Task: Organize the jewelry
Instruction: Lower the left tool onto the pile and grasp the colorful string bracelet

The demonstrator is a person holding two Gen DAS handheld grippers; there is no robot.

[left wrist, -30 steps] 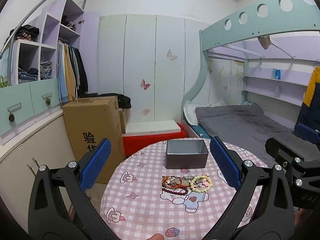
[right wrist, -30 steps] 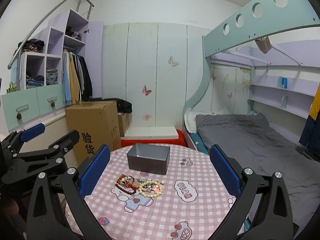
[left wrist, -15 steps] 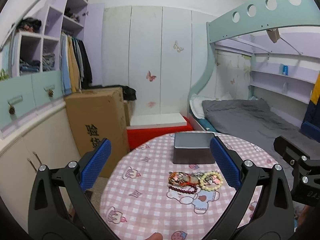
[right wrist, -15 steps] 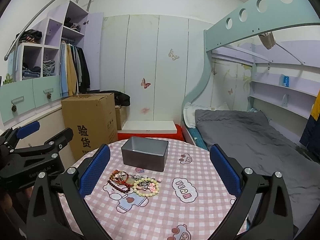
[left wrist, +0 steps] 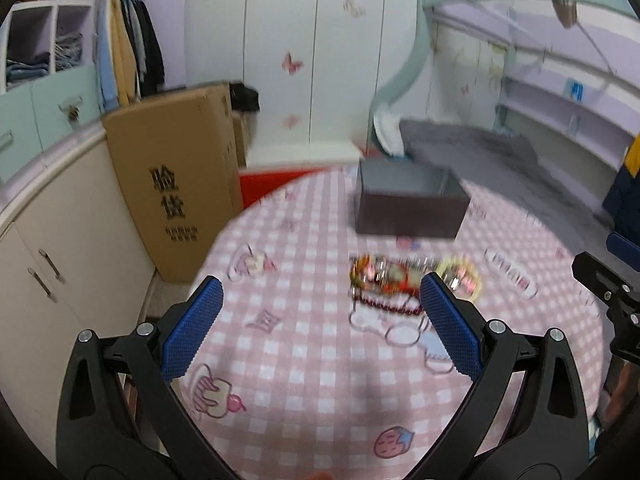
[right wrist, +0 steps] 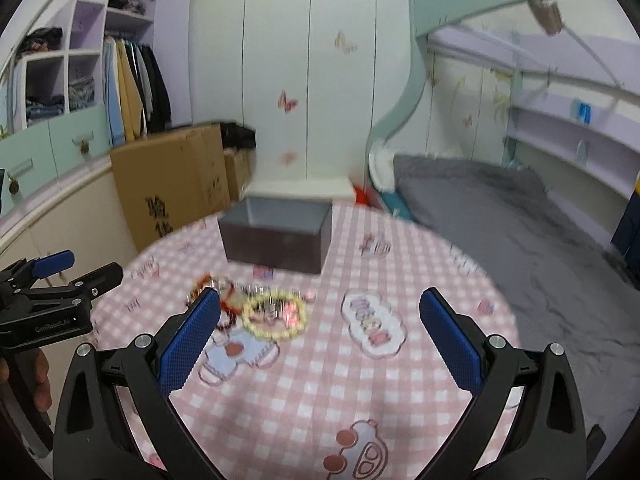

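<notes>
Two hand-held grippers hang above the round tabletop [right wrist: 304,392] with its pink checked cloth, each with its blue-padded fingers spread wide and nothing between them. The left hand-held gripper [left wrist: 320,324] sits over the near left part of the cloth, its right finger just in front of the jewelry pile. The right hand-held gripper [right wrist: 320,336] sits just right of the pile, its left finger overlapping the pile's near edge. The jewelry pile [right wrist: 256,308] is blurred: a pale beaded bracelet [right wrist: 276,312] at its right side, reddish beads and shiny pieces to the left. Just behind the pile stands a dark grey open box [right wrist: 276,240]. Beyond the tabletop to the left is a cardboard carton [left wrist: 176,176]; to the right, a bed with a grey blanket [right wrist: 480,200].
</notes>
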